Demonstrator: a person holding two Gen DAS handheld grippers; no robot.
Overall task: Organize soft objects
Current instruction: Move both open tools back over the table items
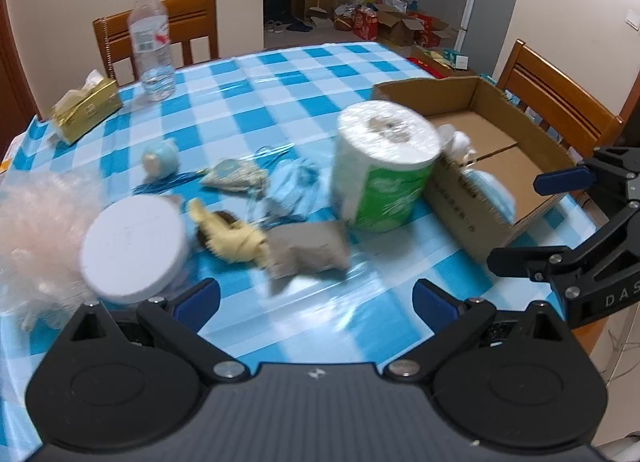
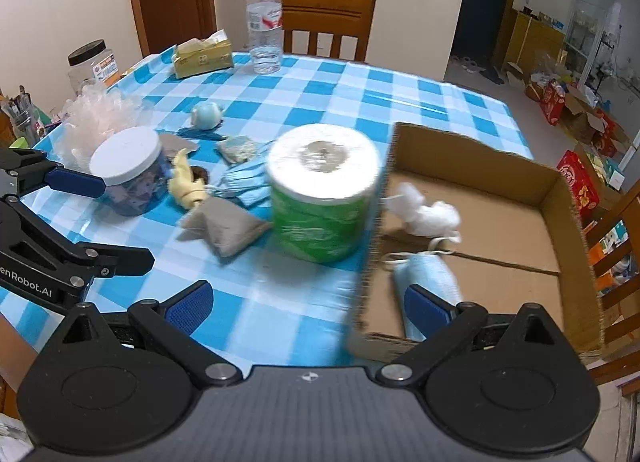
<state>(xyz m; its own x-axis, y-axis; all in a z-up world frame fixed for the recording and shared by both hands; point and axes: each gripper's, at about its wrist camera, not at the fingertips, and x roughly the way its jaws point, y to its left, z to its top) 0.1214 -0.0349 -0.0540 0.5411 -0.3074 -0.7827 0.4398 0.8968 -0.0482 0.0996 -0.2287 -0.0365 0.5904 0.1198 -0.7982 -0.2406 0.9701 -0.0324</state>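
Each hand-held gripper, left (image 1: 316,298) and right (image 2: 306,302), gapes empty; motion-blurred toilet roll (image 2: 323,191) partly hides blue masks (image 2: 246,181).

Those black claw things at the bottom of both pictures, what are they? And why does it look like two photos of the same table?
They are grabbers that a person holds, one in each hand, each with a small camera looking out along its two fingers. One picture comes from the left gripper, the other from the right gripper, so you see the same table twice, from two sides. Both grabbers are open and hold nothing. On the checked cloth stand a toilet paper roll and a jar with a white lid, with soft things around them: a grey pouch, a yellow doll, blue masks. In the cardboard box already lie a white tuft and a blue mask.
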